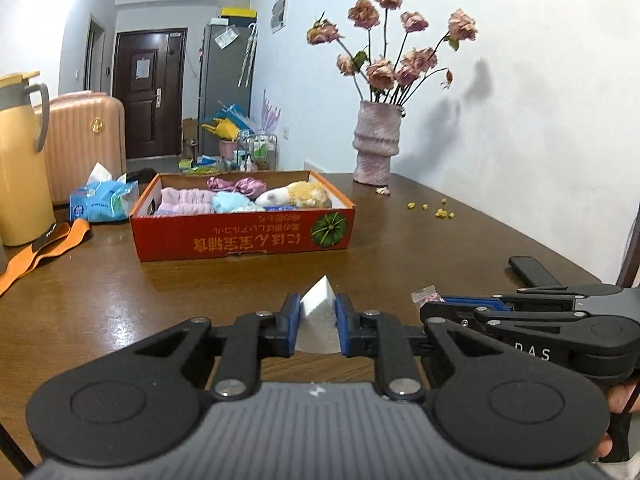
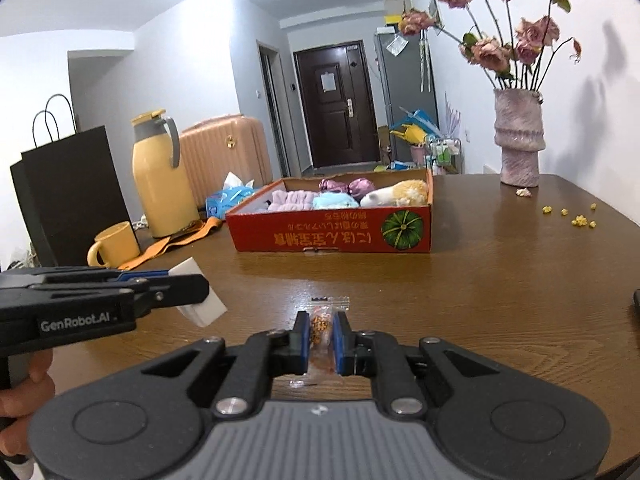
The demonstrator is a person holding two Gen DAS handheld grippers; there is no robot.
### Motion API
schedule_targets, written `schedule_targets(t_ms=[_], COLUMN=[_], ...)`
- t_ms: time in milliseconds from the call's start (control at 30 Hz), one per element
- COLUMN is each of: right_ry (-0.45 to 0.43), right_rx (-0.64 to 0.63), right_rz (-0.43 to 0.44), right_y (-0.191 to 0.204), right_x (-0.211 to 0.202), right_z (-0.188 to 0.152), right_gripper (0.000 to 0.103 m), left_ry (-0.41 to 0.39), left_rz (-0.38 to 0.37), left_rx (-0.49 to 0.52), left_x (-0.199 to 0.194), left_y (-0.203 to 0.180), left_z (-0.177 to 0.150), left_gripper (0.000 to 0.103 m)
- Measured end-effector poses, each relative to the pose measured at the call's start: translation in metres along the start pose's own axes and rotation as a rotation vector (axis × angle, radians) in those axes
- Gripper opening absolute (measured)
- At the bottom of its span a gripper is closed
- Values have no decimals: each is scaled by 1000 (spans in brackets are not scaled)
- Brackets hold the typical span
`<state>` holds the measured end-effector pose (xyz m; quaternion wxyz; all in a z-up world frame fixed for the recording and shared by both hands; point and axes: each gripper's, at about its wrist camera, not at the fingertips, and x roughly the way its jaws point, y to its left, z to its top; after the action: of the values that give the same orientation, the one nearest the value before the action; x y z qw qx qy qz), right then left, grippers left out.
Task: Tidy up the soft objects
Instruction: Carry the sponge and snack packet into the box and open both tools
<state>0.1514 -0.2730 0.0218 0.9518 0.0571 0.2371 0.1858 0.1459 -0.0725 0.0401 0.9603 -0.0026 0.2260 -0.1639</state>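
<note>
My left gripper is shut on a white foam sponge wedge, held above the brown table. In the right wrist view the same sponge sticks out of the left gripper at the left. My right gripper is shut on a small clear snack packet with orange contents. That packet shows at the right gripper's tip in the left wrist view. Ahead stands a red cardboard box holding a pink towel, a light blue soft item, purple cloth and a plush toy.
A pink vase of dried roses stands at the back right, with yellow crumbs nearby. At the left are a yellow jug, yellow mug, black paper bag, tissue pack and orange strap. A black object lies right.
</note>
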Motion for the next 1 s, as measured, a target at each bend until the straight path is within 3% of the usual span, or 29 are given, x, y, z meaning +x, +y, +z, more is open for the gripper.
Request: schedule_targets(t_ms=[200,333,467,600,800,867,1000], right_ry=[-30,-76,-84,-50,36,55,61], right_rx=[4,37,80,128,140,143,142], right_rz=[-9,17,31,28,-14,-26,-39], right_y=[-8,-25,-49,-75,-105,-113,-121], right_x=[1,20,67,133,220,240,255], right_z=[14,50,101,139,149,145,136], right_gripper=[12,12,12,12,15,19,28], left_ry=[-7,-13,14,63,162,178,204], left_rz=[-55,-80,-99,-84,-114,-123,-129], left_rx=[-19,-46,-102,-116,-125,-130,-129], left_x=[17,54,116,183,270,289,307], left_y=[7,22,46,61,72,76,85], left_z=[23,60,110,138,135,127,117], left_gripper=[20,20,21,22,25,38,48])
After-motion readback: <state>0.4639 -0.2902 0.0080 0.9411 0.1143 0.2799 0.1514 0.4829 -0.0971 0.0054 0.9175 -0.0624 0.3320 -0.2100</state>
